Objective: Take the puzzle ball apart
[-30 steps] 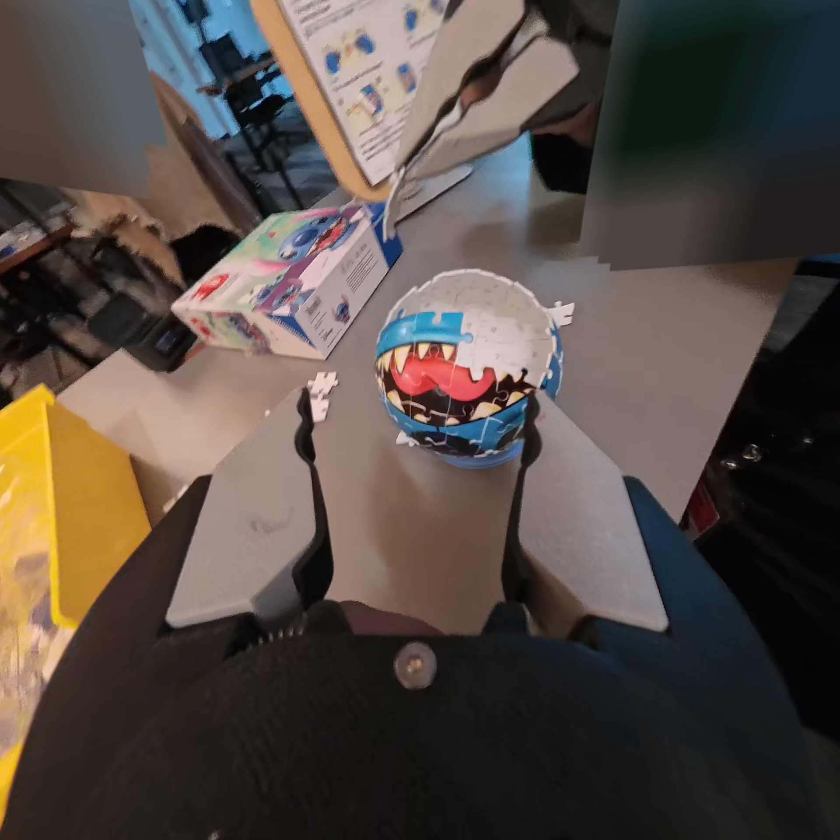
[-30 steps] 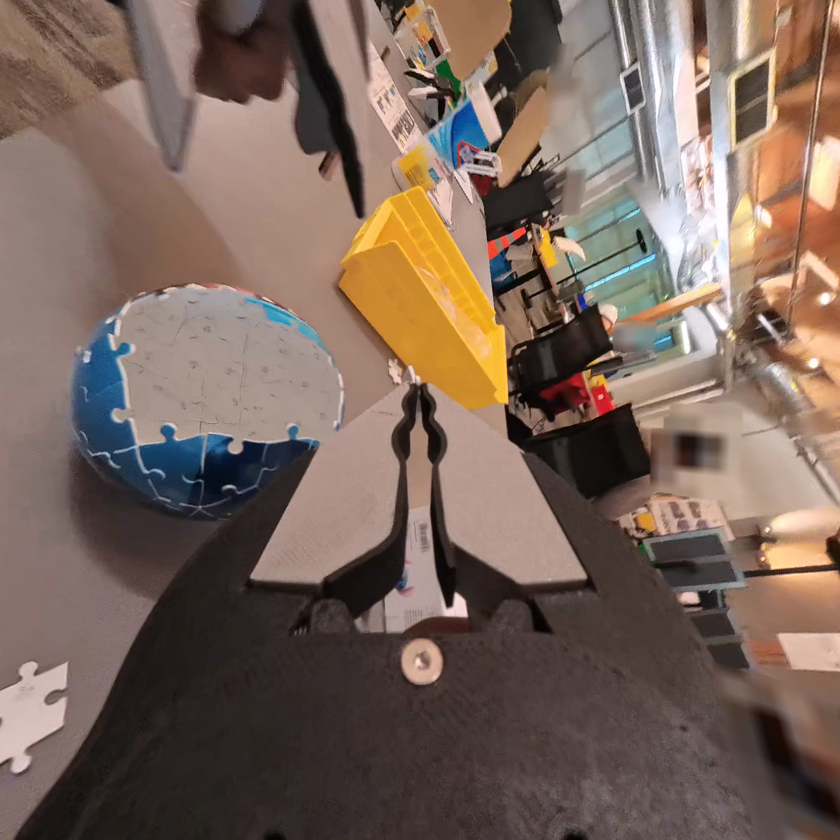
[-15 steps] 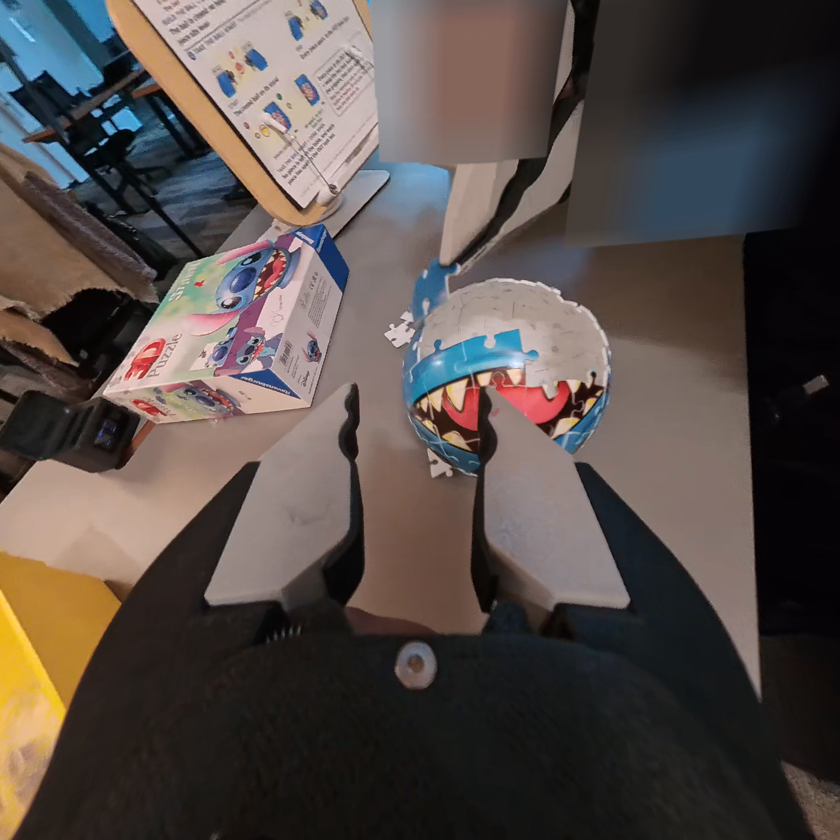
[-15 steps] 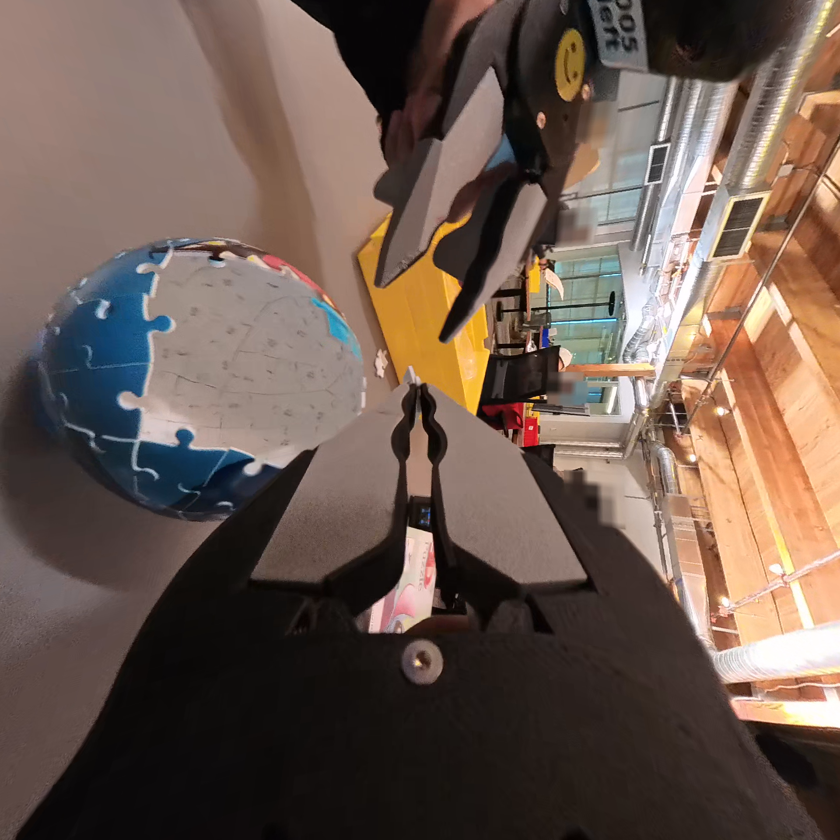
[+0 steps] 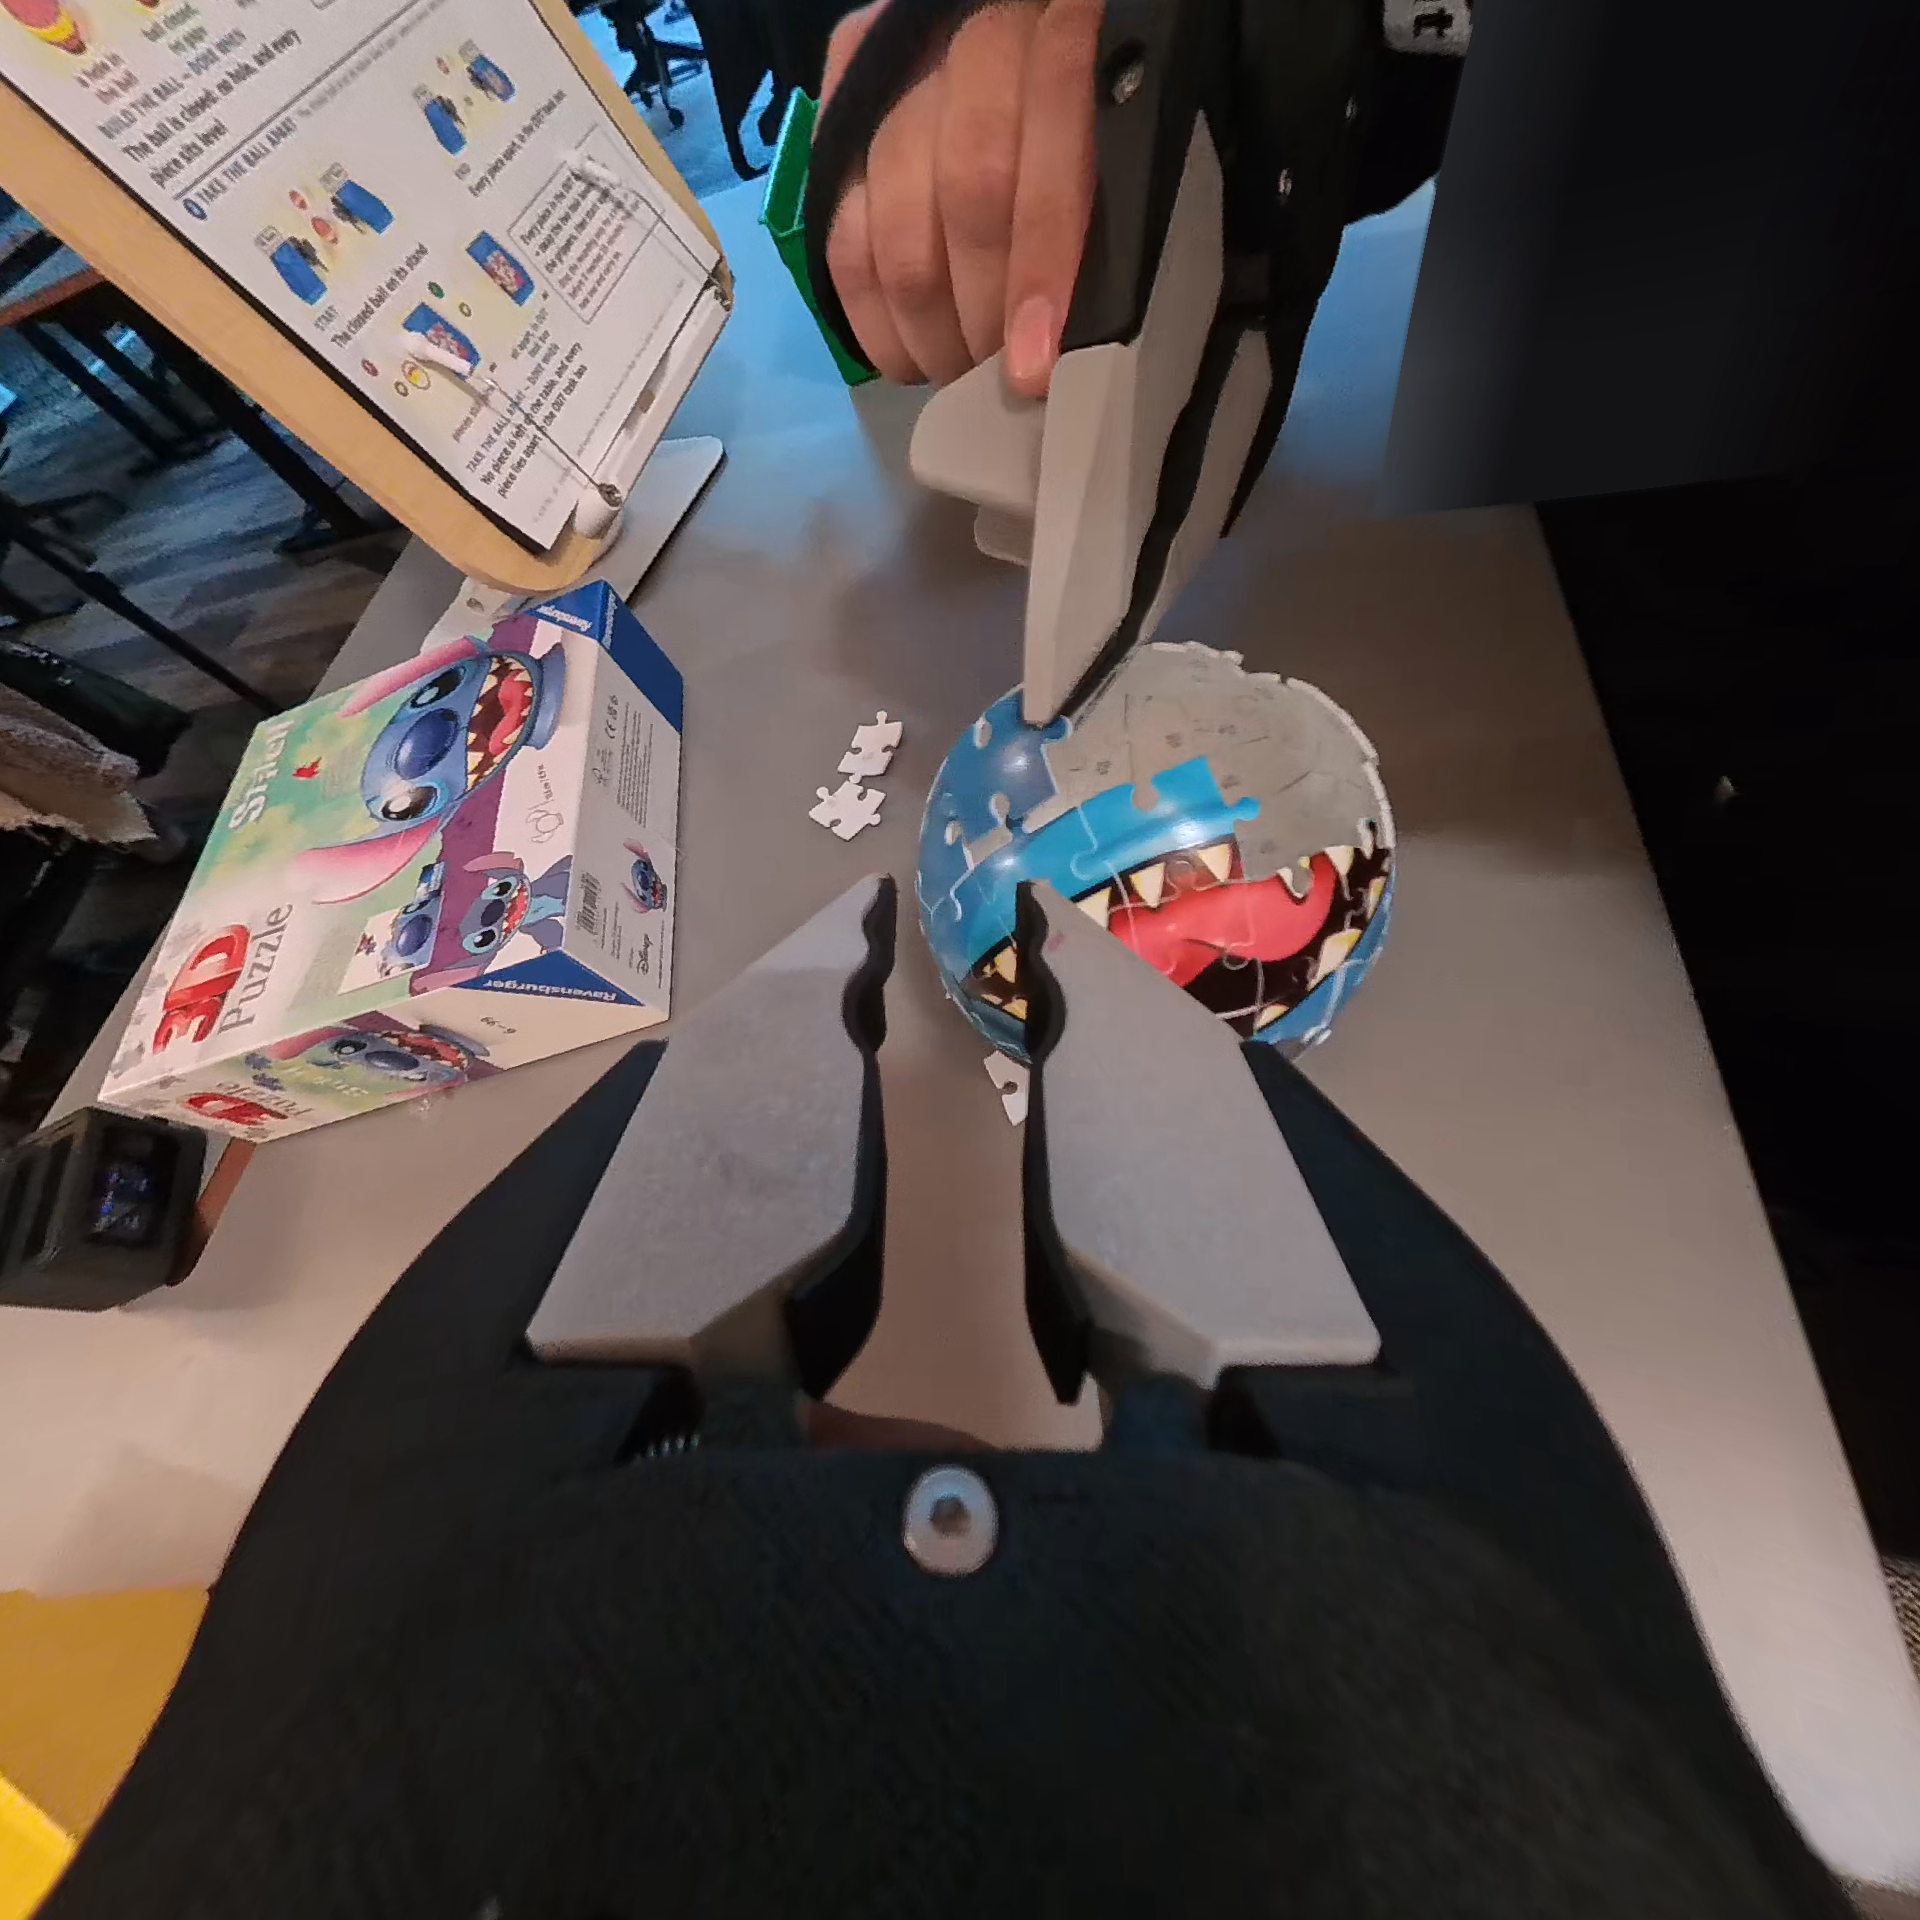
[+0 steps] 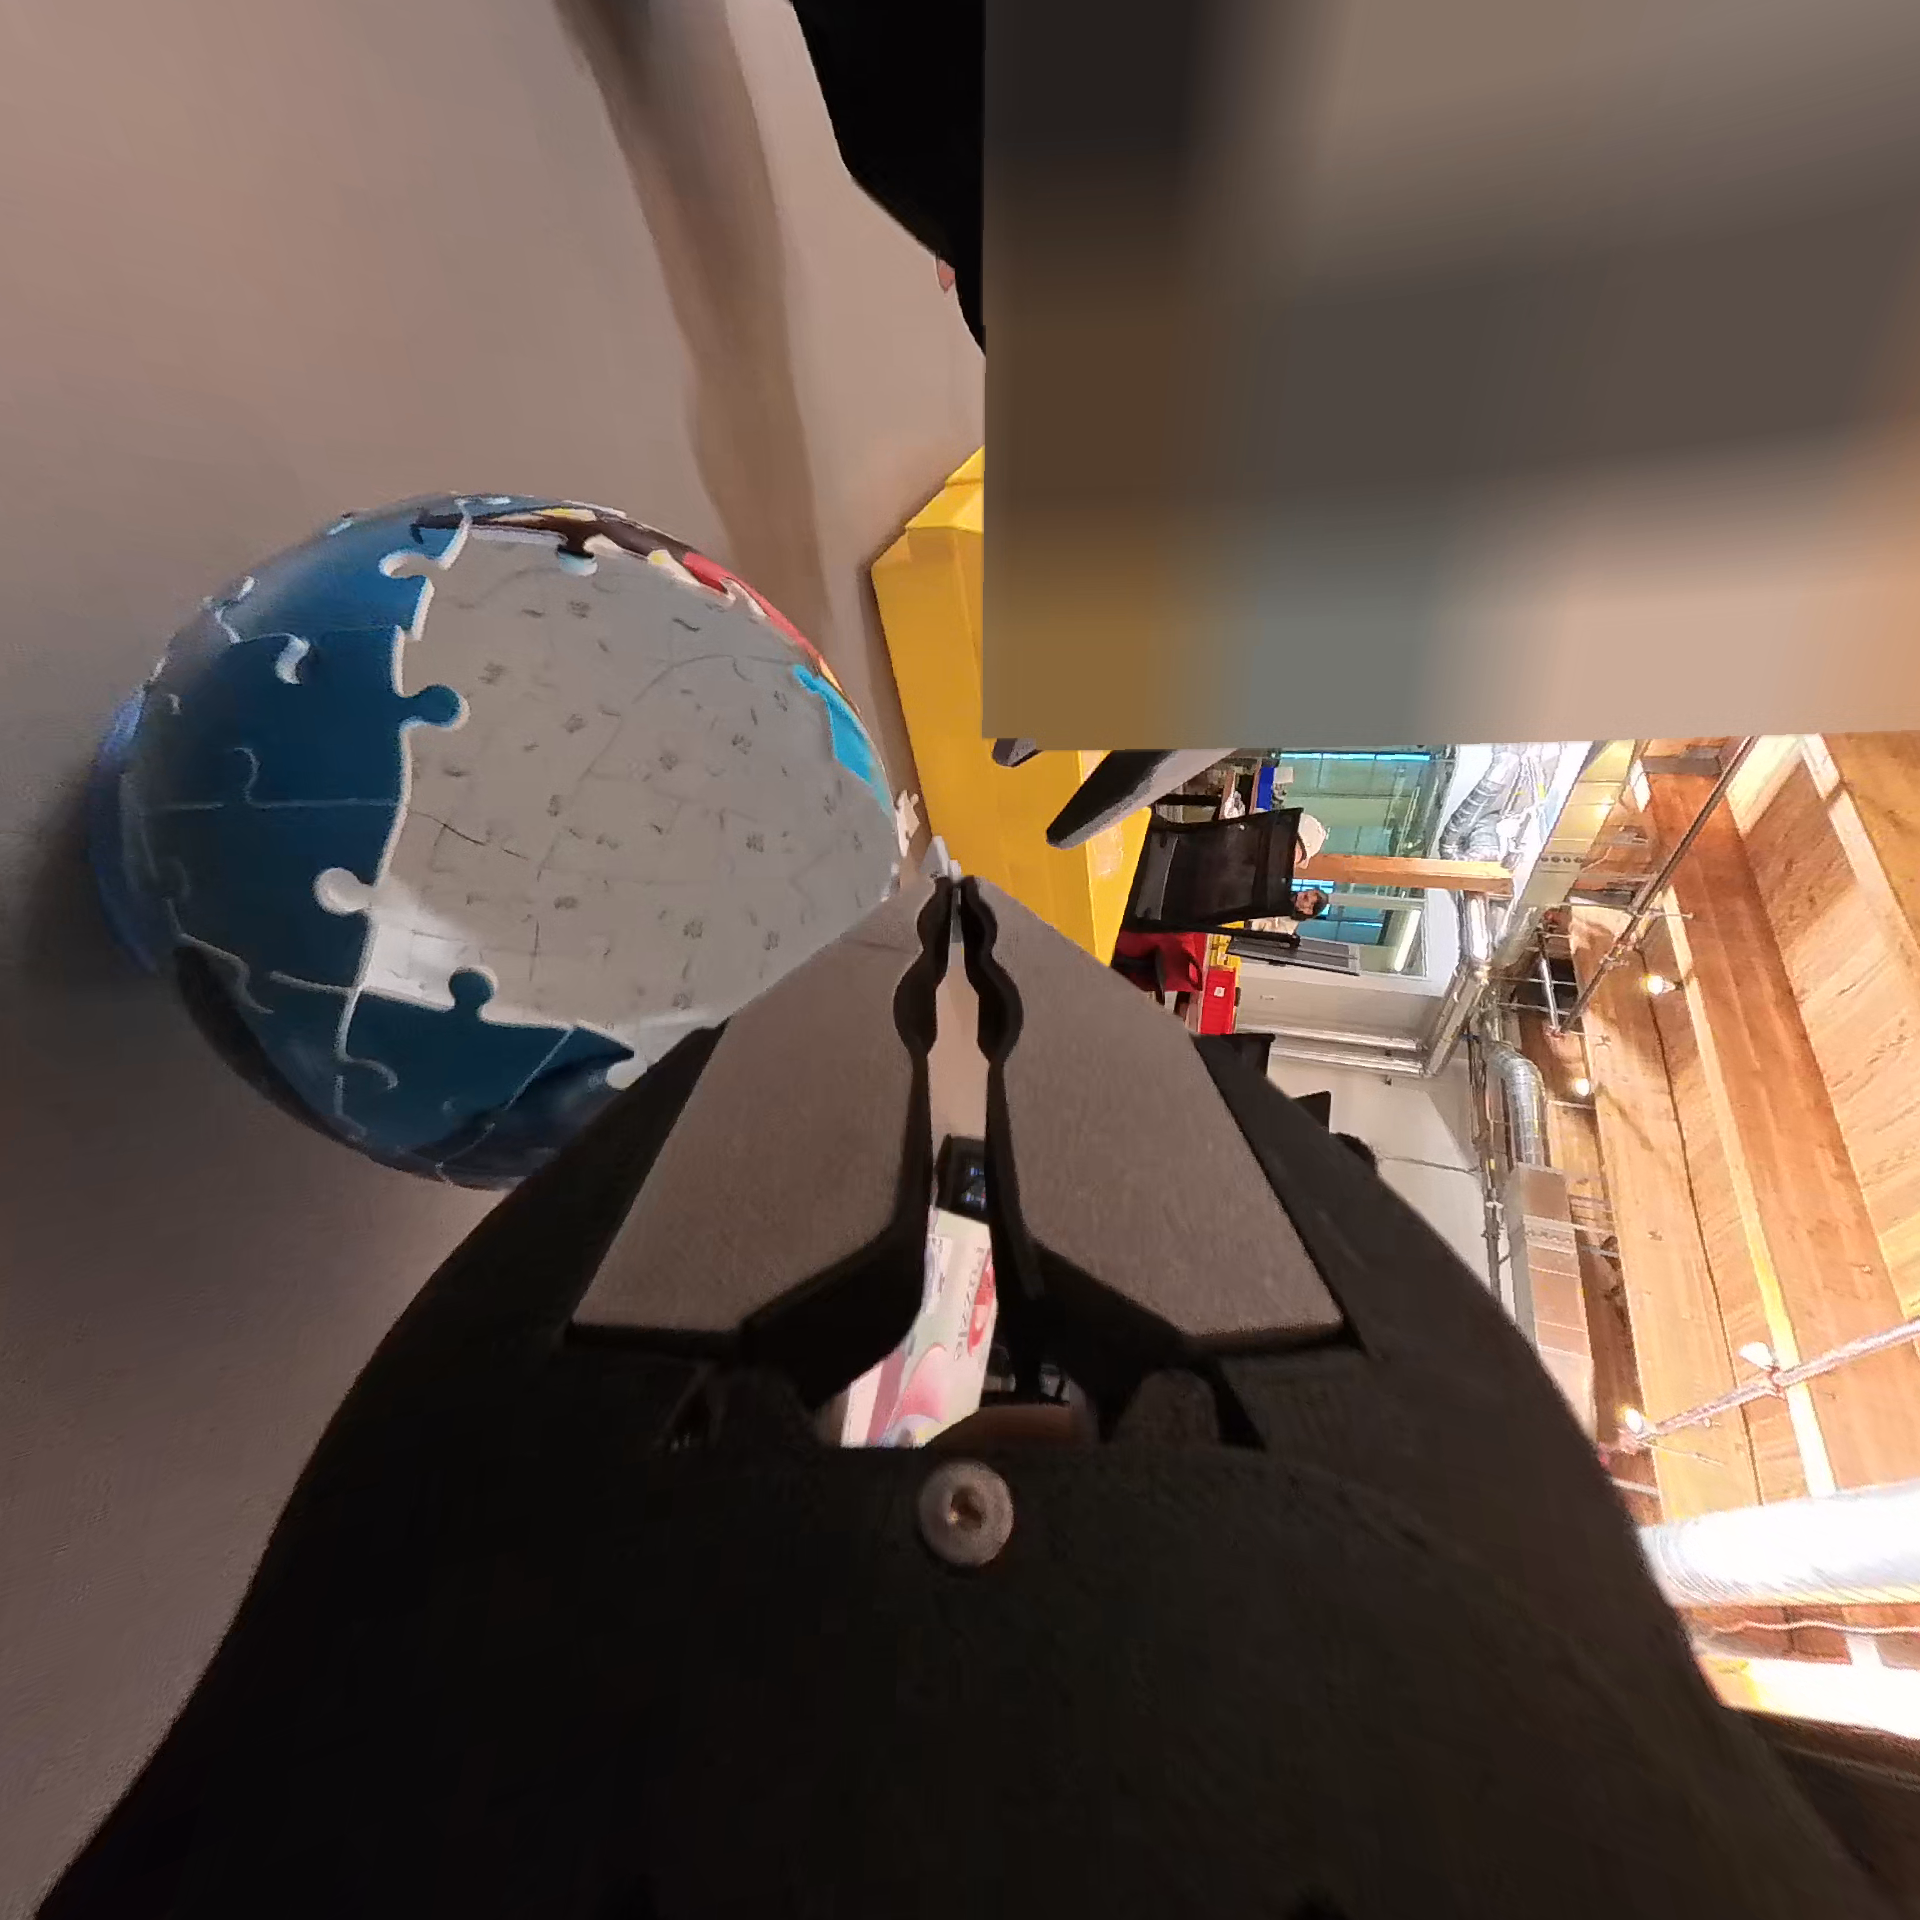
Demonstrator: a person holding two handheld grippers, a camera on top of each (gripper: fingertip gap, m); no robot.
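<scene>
On the grey desk (image 5: 1507, 1195), the blue-and-white spherical puzzle ball (image 5: 1153, 852) is seen partly stripped, beside a printed cardboard puzzle box (image 5: 416, 862). The right gripper (image 5: 1055, 712) is pressed onto the ball's upper edge, its fingers closed together. The left gripper (image 5: 951, 920) is held just before the ball, fingers slightly parted and empty. Two loose white pieces (image 5: 857, 779) are noted nearby.

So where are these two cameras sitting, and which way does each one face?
Left wrist view: rides the left gripper, looking down along its open grey fingers at the round blue jigsaw puzzle ball on the grey table.
Right wrist view: rides the right gripper, tipped sideways, fingers shut.
Shared: the ball and the right gripper, whose tip pinches a blue piece.
</scene>
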